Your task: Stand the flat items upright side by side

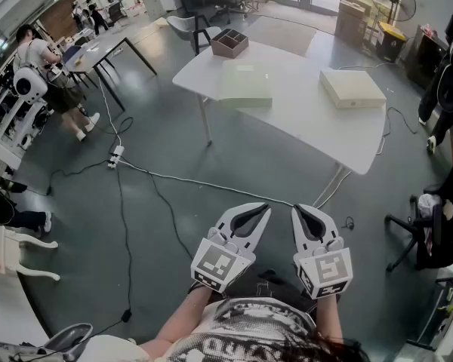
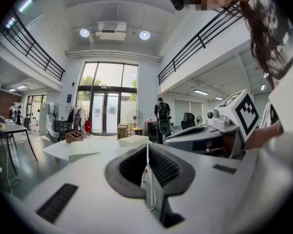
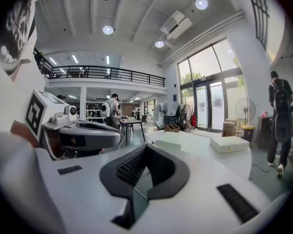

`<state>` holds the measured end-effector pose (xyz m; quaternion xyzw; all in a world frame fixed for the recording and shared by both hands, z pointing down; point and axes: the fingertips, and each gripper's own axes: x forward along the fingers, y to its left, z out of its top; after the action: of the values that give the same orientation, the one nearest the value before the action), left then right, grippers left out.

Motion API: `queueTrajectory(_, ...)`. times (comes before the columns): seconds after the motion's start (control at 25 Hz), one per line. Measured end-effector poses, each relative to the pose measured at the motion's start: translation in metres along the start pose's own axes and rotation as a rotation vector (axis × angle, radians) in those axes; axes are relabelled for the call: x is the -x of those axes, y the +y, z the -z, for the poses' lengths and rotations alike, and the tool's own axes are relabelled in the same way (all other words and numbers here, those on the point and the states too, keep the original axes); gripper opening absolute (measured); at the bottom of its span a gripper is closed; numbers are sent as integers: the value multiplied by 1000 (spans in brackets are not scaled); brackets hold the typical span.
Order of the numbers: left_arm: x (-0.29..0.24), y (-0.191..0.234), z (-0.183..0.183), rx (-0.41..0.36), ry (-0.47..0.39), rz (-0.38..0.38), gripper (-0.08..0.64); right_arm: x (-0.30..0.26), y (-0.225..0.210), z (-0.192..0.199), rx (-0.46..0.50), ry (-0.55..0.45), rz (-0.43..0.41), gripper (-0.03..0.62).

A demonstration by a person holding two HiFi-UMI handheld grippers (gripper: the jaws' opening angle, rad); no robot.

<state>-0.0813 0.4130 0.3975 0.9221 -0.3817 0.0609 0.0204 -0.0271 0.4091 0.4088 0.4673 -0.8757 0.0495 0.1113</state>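
Note:
Two flat cream boxes lie on a white table (image 1: 302, 119) well ahead of me: one (image 1: 245, 84) towards its left, the other (image 1: 352, 87) at its right. The left gripper view shows them as the left box (image 2: 83, 155) and the right box (image 2: 133, 140); the right gripper view shows the left box (image 3: 169, 141) and the right box (image 3: 229, 144). A brown divided organiser (image 1: 229, 42) stands at the table's far corner. My left gripper (image 1: 266, 210) and right gripper (image 1: 297, 210) hang side by side over the floor, far short of the table. Both are shut with nothing between the jaws.
Cables (image 1: 174, 179) and a power strip (image 1: 115, 156) cross the grey floor between me and the table. A black office chair (image 1: 423, 236) stands at the right. A second table (image 1: 98, 51) with people is at the far left. A person (image 3: 279, 121) walks at the right.

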Motion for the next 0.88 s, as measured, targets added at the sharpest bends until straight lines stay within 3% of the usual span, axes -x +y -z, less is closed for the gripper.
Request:
queueTrajectory(0.36,-11,-14,-3,6,5,17,18,16,-17,1,-24,-19,57,-1)
queueTrajectory(0.88,-53,-21,1,11,31,107,18,13,-58,18,-117,-5,110,0)
